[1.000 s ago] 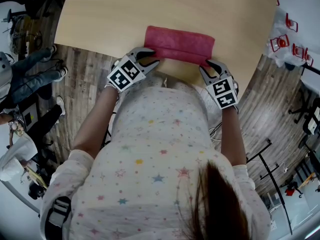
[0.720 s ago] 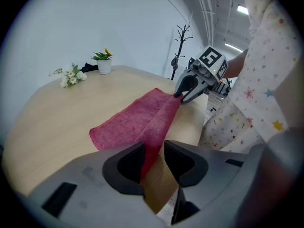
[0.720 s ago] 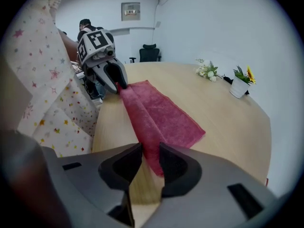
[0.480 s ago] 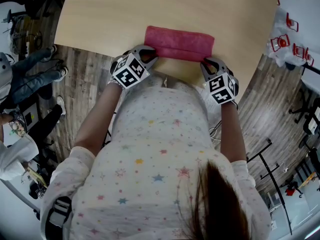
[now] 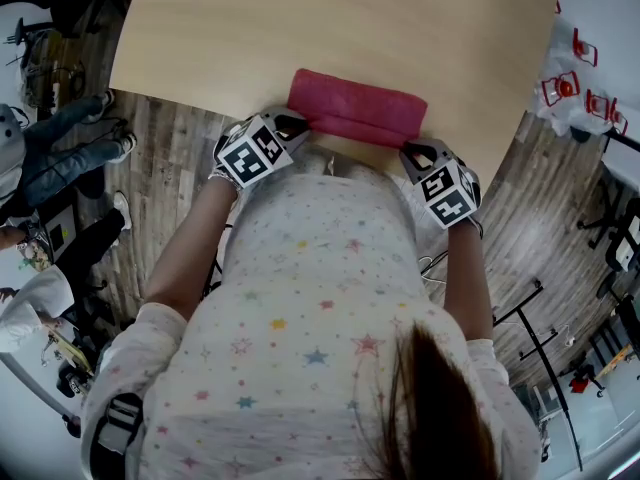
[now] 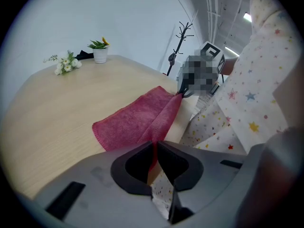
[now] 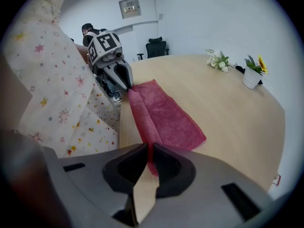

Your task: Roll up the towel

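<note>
Contact is made on both sides now. At the left, the left gripper (image 5: 292, 125) is seen drawn in onto the near left corner of the towel (image 5: 357, 108). A second ago its jaws were spread wide beside the cloth. They have just been closing, and in the left gripper view only a thin slit is left between them, with a fold of the red cloth pinched in it. That pinched edge is raised off the wooden table (image 5: 330, 18), while the rest of the towel is laid flat on the wood.

In the middle, the towel is found close to the table's front edge, just ahead of the person's body. It is lying crosswise as before, though its near hem is now lifted and bunched where earlier it was flat.

At the right, the right gripper (image 5: 417, 149) has likewise been brought onto the near right corner, where its jaws were earlier parted beside the cloth. In the right gripper view the jaws are shown nearly together, the towel's edge is clamped between them, and a raised ridge of cloth is seen running from there to the other gripper.
</note>
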Available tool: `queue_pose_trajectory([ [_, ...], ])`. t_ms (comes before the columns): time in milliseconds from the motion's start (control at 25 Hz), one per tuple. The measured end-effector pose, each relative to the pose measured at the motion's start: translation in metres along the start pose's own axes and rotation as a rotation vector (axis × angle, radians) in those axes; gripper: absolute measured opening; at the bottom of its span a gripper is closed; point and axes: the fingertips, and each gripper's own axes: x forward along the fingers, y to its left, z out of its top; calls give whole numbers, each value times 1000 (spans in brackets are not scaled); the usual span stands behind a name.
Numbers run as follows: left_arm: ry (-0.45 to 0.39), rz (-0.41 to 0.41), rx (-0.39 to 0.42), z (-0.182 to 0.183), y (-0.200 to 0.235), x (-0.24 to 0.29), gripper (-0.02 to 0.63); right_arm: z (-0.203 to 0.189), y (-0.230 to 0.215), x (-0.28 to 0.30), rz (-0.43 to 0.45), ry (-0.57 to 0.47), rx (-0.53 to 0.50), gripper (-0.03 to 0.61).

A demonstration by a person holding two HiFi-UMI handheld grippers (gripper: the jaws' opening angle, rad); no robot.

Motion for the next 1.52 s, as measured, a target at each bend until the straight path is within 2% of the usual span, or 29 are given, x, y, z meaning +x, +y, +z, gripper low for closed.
queue_pose_trajectory([
  [200,-32,10,-31,17,12,-8,38,10,-22,-6,-40,-42,74,64],
  [440,-55,65,-32,34,36,-8,38,14,-52,-9,-118,-84,145,64],
  [640,-58,100,-43,34,49,-1,38,10,-61,0,-167,-62,144,64],
  [840,-74,126,-42,32,53,6,40,5,-62,9,-178,-45,134,64],
  [1040,-104,102,-74,29,52,6,40,8,-60,6,-180,-60,153,65],
  [1320,-211,123,-134,44,56,-21,54,28,-62,-23,-189,-202,234,71],
  [1520,-252,103,-102,50,41,-36,54,34,-43,-26,-141,-232,215,78],
])
